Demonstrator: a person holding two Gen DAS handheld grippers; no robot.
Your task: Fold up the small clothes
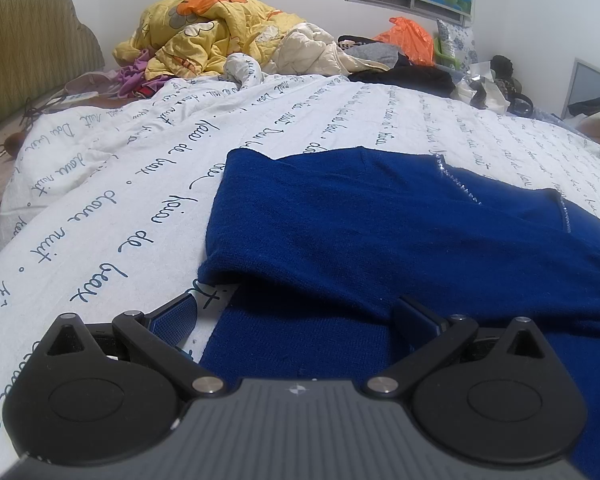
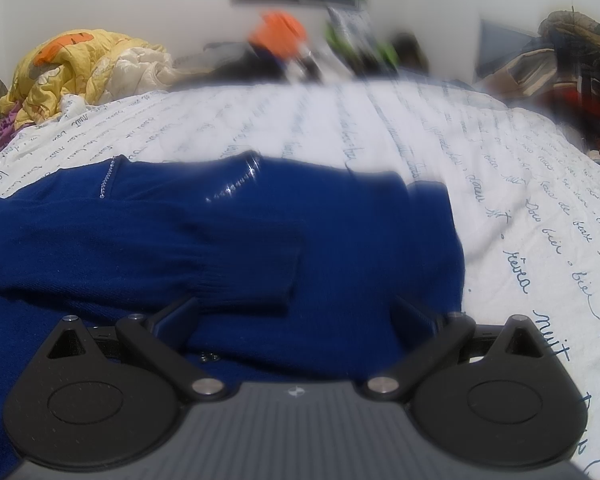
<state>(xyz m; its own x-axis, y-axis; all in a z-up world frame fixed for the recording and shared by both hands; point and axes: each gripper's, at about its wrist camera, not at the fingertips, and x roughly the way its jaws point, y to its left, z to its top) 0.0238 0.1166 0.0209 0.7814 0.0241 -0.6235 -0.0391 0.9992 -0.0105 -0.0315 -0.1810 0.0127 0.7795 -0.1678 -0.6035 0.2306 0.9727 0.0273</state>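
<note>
A dark blue knit sweater (image 1: 380, 220) with a small row of rhinestones lies on the white quilt with script print (image 1: 140, 184). Its sleeves are folded across the body. In the left wrist view my left gripper (image 1: 296, 312) is open and low over the sweater's left near edge, one finger on the quilt, one on the knit. In the right wrist view the sweater (image 2: 220, 240) fills the left and middle, a ribbed cuff (image 2: 252, 284) lying across it. My right gripper (image 2: 296, 312) is open over the sweater's near right part. That view is blurred.
A crumpled yellow cartoon quilt (image 1: 204, 36) and loose clothes are piled at the far end of the bed. An orange plastic bag (image 1: 408, 38) and dark items sit far right. A green headboard (image 1: 28, 52) stands at left. More clothes are heaped at the right (image 2: 572, 68).
</note>
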